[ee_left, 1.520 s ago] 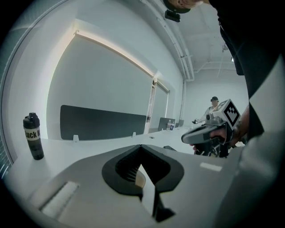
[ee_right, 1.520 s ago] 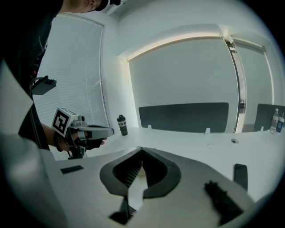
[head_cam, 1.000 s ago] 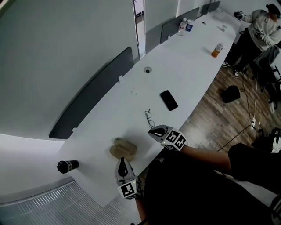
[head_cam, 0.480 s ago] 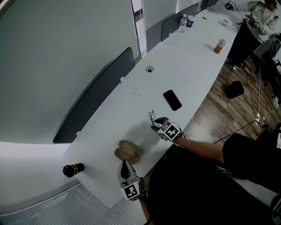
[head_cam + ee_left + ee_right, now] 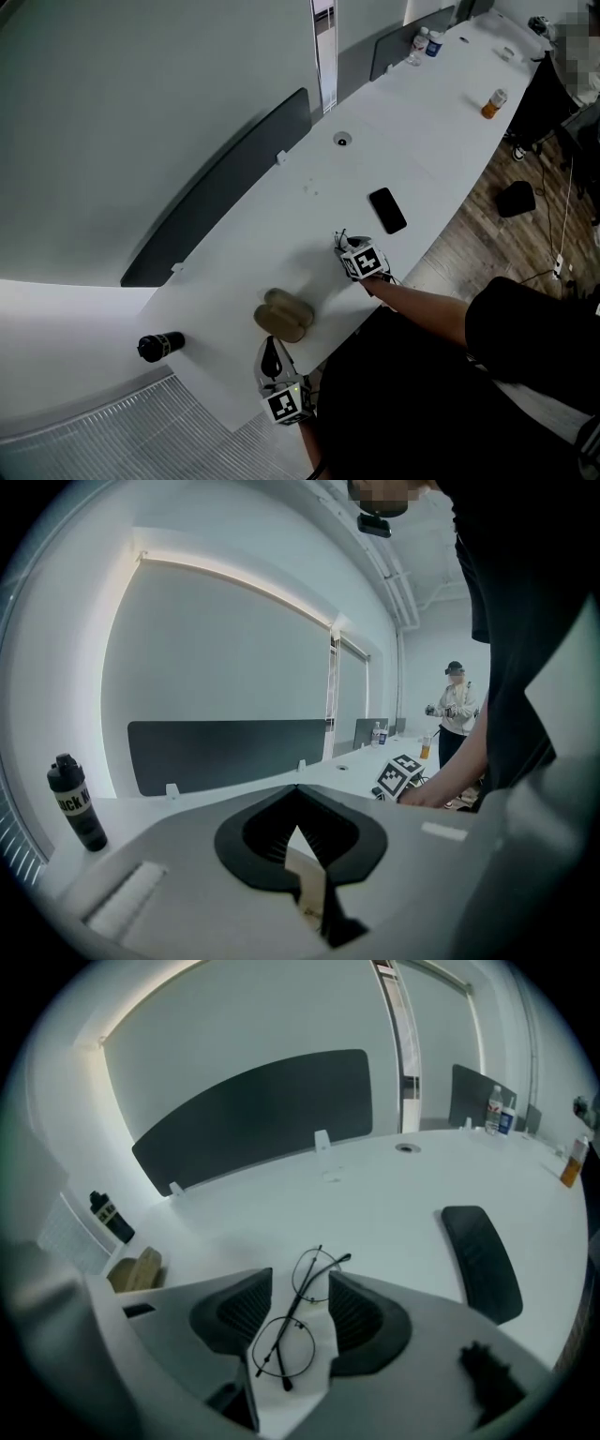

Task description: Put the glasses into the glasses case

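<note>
Thin wire-rimmed glasses (image 5: 298, 1312) lie folded on the white table (image 5: 309, 225), between the jaws of my right gripper (image 5: 298, 1307). Those jaws have just been opening and stand open, one pad on each side of the frame, neither pressing on it. From the head view, the right gripper (image 5: 349, 251) covers most of the glasses (image 5: 339, 238). The tan glasses case (image 5: 284, 314) lies open to the left, also seen as a tan case (image 5: 136, 1271) in the right gripper view. My left gripper (image 5: 272, 345) is shut, its tip just short of the case's near edge.
A black phone (image 5: 387, 209) lies just beyond the glasses, on the right. A black bottle (image 5: 161, 346) rests at the table's left end. Water bottles (image 5: 427, 42) and an orange bottle (image 5: 492, 103) stand far off. The table's front edge runs close under my right arm.
My right gripper has gone down and forward onto the glasses, and its jaws have parted around them. The left gripper has stayed by the case.
</note>
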`<state>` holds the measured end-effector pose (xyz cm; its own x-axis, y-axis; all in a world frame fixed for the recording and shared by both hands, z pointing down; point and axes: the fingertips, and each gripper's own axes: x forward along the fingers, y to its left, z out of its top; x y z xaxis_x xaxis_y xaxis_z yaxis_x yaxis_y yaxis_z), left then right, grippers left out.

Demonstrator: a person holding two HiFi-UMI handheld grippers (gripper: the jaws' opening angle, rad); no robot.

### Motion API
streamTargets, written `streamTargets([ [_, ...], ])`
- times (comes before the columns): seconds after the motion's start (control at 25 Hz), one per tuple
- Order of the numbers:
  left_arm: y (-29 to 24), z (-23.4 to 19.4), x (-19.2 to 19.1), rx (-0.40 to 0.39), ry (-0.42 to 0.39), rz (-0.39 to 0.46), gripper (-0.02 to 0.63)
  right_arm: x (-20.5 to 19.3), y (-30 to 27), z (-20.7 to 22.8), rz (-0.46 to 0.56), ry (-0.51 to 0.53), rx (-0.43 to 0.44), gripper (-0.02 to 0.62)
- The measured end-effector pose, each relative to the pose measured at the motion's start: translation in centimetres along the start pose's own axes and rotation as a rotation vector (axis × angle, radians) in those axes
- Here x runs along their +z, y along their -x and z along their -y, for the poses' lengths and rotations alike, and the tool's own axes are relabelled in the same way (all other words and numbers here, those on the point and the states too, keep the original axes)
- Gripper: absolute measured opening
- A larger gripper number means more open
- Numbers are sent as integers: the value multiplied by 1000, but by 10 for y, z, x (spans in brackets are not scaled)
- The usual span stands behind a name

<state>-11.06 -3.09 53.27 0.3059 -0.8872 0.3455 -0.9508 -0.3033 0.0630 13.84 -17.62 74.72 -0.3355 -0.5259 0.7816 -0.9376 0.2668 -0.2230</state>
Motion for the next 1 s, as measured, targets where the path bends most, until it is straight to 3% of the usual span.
streamTargets([
  [0.16,1,-10,-3,25,3,-19,8,-1,-9,6,-24,-31,-65,199],
  [0.48,1,-31,-8,60,22,-12,8,-11,-29,7,-85,-99,-110,212],
  [0.56,0,-34,-9,60,26,-9,8,-7,-29,5,-87,-69,-127,210],
  [0.72,-4,-34,-6,68,40,-5,8,1,-27,7,-104,98,-166,210],
  [1.0,-10,-30,-13,57,46,-9,8,-13,-34,15,-147,62,-163,210],
])
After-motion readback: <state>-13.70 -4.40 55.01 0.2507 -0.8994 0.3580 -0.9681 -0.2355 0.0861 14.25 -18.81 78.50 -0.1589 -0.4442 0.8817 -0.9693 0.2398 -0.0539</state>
